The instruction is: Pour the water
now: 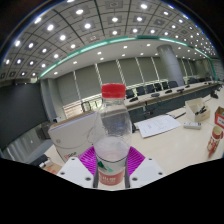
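Table [175, 150]: long, pale, spans room ahead; papers [160, 124] right of centre, small carton [213, 132] at far right.
White container [72, 135]: just left of bottle, likely pour target; nothing between.
Water bottle [112, 135]: red cap, upright, long axis vertical, between fingers.
Gripper [110, 178]: closed on bottle base, pads [88, 160] pressing both sides.

place: office / meeting room | grid ceiling lights [75, 25] | long desks [175, 100] | wide windows [110, 75]

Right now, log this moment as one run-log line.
phase: bottle grasped | gripper: shut on water bottle | bottle: upright, red cap on | ahead: white cup, papers on table
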### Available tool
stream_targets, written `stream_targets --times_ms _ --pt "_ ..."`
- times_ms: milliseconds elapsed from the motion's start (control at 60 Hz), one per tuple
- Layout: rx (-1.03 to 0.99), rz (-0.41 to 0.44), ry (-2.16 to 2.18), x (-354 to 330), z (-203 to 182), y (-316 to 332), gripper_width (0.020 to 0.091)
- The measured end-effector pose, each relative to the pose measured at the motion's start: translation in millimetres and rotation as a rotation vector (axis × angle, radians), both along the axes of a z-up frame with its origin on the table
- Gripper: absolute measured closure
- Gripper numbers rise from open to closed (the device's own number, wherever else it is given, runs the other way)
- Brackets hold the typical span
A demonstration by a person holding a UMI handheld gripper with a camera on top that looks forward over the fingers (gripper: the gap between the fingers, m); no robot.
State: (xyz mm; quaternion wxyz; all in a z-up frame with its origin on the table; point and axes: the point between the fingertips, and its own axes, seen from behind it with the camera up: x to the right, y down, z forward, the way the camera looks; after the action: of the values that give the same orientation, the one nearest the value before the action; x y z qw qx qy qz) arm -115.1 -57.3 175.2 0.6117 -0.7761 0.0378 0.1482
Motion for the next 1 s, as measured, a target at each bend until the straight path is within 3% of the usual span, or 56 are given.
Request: stream_targets --times_ms 217,367,683,783,1000 --pt "-0.019 0.051 0.578 90 74 -10 0.0751" --pt "-0.059 0.058 1.032 169 95 -5 0.0752" --pt "-0.145 -0.023 1.833 302 58 1 0.0757" --pt "-0.163 -0.072 1.913 315 29 16 0.0752" --pt "-0.239 -0.065 1.847 307 19 5 0.0753"
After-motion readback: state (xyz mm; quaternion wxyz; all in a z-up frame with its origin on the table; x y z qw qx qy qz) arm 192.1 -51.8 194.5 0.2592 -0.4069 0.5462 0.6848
